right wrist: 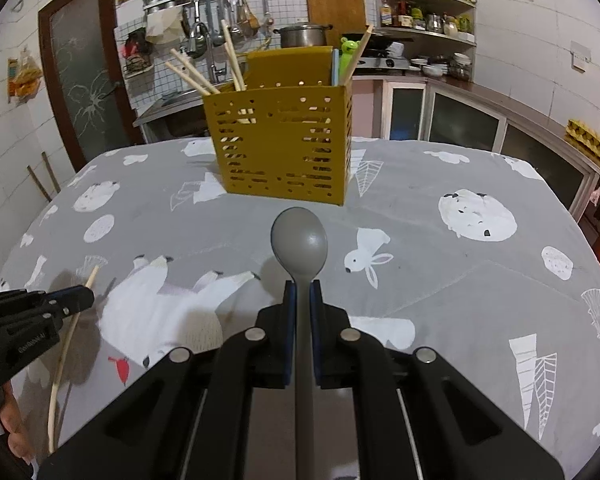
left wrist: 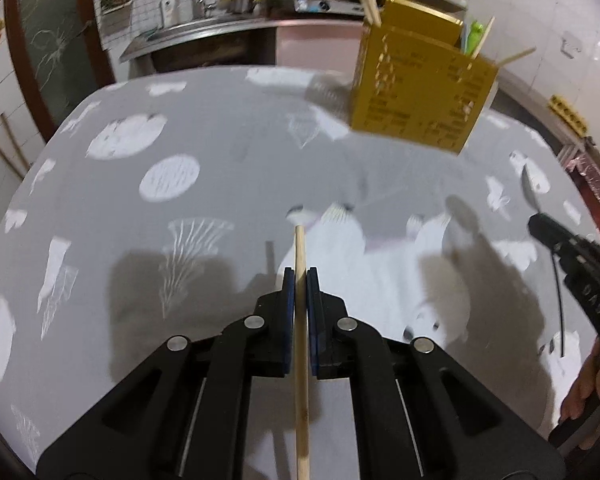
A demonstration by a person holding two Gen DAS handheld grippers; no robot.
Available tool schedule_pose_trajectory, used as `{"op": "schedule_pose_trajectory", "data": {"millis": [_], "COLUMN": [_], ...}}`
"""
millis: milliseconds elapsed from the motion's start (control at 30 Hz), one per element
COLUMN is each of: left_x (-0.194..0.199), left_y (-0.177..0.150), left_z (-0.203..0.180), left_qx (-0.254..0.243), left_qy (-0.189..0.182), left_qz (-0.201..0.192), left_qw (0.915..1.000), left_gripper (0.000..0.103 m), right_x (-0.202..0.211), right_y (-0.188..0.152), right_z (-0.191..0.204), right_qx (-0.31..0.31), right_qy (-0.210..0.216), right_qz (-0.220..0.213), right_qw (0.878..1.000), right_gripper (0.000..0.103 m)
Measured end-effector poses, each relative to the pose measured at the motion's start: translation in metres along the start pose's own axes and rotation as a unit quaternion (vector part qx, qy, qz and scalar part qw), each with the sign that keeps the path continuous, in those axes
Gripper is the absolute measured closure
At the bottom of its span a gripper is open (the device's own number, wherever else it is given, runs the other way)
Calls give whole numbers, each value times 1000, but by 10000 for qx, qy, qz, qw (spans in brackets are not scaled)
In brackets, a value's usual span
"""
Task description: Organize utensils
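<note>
The left hand-held gripper (left wrist: 300, 280) pinches a thin, light wooden chopstick (left wrist: 300, 320) mid-shaft at lower centre; it looks stiff but could pivot. The right hand-held gripper (right wrist: 300, 292) pinches a smooth grey plastic spoon (right wrist: 300, 240) by its neck, below the perforated yellow utensil caddy (right wrist: 280, 140).

The left wrist camera is sitting just behind the left gripper (left wrist: 300, 276), looking forward and steeply down along its jaws at the grey patterned tabletop (left wrist: 220, 184), with the yellow utensil holder (left wrist: 416, 96) near the top right — blurred and tilted. The right wrist camera is riding behind the right gripper (right wrist: 300, 290), facing the same holder (right wrist: 280, 140) head-on from close range, the kitchen wall behind. Both views are sharing the tabletop, the holder and the counter — and each is catching the other gripper at its edge.
</note>
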State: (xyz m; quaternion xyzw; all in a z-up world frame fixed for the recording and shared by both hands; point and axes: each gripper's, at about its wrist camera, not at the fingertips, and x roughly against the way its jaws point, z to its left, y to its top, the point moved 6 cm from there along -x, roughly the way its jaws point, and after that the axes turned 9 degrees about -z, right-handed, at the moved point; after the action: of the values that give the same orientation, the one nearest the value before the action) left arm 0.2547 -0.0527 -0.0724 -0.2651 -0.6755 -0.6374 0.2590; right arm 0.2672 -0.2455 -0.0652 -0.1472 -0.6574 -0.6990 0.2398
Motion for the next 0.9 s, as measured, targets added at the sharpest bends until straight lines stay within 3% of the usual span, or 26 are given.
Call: {"op": "schedule_pose_trajectory", "data": {"millis": [467, 900], "left_x": [1, 17], "left_y": [67, 114], "left_z": [1, 0], "left_qx": [-190, -162], "left_qy": [-535, -1040], "left_qz": [-858, -1551], "left_qw": [9947, 9823], "left_gripper": [99, 99], "right_x": [-28, -22], "right_y": [18, 53], "right_z": [-1, -10], "right_qx": [-514, -972], "right_qy": [-134, -83], "right_qz": [-143, -865], "right_qw": [9985, 9915], "right_gripper": [96, 96]}}
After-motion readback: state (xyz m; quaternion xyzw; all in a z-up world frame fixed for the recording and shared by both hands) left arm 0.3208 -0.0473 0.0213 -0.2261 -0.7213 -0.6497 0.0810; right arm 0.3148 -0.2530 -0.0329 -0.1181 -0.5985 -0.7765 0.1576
